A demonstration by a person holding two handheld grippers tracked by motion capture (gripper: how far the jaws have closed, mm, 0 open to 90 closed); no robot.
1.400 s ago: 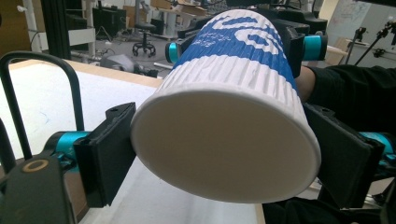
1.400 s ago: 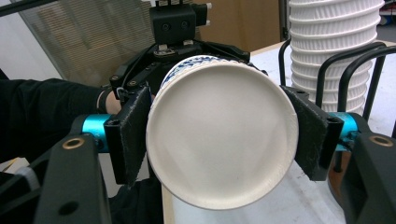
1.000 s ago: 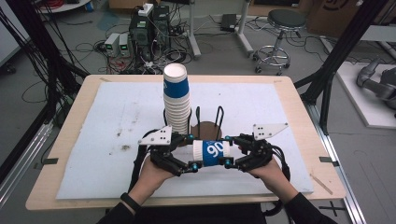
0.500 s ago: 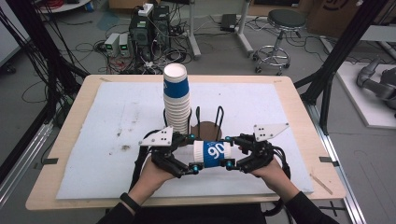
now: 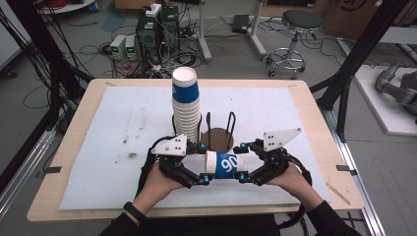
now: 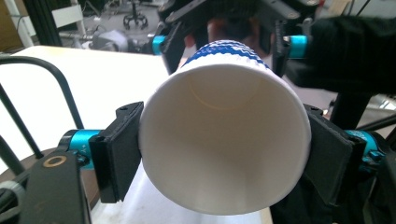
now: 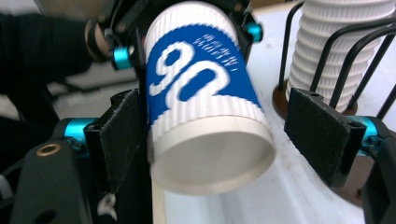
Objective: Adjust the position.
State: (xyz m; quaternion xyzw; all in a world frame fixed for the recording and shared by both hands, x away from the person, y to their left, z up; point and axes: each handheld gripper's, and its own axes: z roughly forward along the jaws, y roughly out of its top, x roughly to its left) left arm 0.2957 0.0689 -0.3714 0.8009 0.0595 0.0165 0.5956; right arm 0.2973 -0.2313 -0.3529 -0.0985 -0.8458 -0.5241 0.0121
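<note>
A paper cup (image 5: 224, 165) passes between hands; the left gripper (image 5: 202, 163) clamps its rim end; the right gripper (image 5: 242, 162) stands open around the base; next, seemingly, a closing grip.

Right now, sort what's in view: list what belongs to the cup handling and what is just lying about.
In the job:
- blue-and-white ribbed paper cup
- left gripper, shut on it
- right gripper, open around its base
- tall stack of paper cups
- black wire rack

Lying about:
- round stool
- electronics boxes
</note>
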